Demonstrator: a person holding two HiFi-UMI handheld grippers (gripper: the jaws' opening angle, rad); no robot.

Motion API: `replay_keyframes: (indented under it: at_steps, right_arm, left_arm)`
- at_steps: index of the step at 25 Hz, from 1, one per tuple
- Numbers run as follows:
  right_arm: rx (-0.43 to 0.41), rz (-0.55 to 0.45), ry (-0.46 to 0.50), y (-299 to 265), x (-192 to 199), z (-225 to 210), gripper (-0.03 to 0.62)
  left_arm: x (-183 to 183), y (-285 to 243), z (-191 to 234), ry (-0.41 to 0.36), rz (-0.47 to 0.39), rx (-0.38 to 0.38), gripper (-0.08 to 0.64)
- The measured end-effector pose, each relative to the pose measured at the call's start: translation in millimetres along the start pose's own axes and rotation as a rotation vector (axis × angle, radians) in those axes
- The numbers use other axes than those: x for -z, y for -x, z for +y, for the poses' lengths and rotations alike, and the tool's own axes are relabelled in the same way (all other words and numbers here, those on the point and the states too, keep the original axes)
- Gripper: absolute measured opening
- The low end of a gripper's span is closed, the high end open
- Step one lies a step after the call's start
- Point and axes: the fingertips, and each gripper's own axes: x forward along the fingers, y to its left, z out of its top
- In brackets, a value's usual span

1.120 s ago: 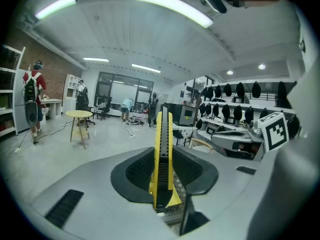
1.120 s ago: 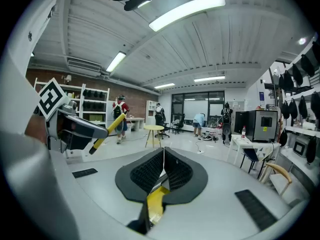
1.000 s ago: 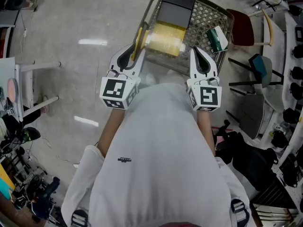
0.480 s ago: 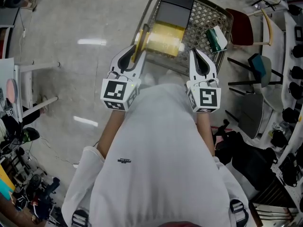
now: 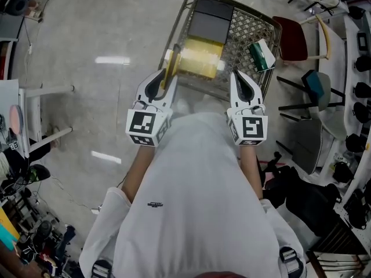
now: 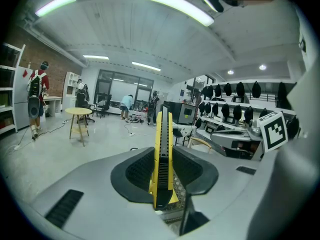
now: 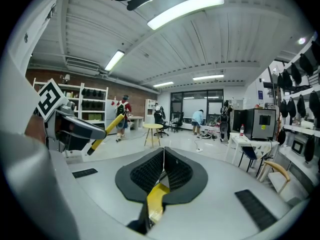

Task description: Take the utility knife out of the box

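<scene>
**Left gripper.** The left gripper (image 5: 164, 74) is closed on the utility knife (image 6: 162, 144). Both ribbed pads press on the knife's flat sides. The knife is yellow with a black slider track along its middle. It stands up out of the jaws and extends past the tips. In the head view the knife (image 5: 170, 61) rises over the near left corner of the shopping cart (image 5: 273, 39), next to the left edge of the yellow box (image 5: 200, 57). It does not rest on the cart or on the box. In the right gripper view it shows as a slanted yellow bar (image 7: 106, 131) projecting from the left gripper.

**Right gripper.** The right gripper (image 5: 242, 77) is held at the near right side of the cart. Its jaws (image 7: 163, 151) meet at the tips and clamp nothing. A yellow patch shows through the gap under the pads; what it belongs to cannot be determined.

**Cart contents.** The yellow box lies in the middle of the wire basket. Two dark boxes (image 5: 211, 16) lie beyond it at the far end. A green and white package (image 5: 261, 54) leans at the right wall.

**Surroundings.** The cart stands on a pale glossy floor (image 5: 87, 97). A red chair (image 5: 293, 39) stands just beside the cart's right side. The person's white shirt (image 5: 197, 201) fills the lower part of the head view.
</scene>
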Motion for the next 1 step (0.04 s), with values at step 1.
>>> replay_keyframes:
  at_steps: [1]
  right_arm:
    - [0.001,-0.001,0.0,-0.1,-0.5,-0.7,0.0]
  left_arm:
    - [-0.1,-0.2,-0.6,0.001,0.0,0.001,0.11]
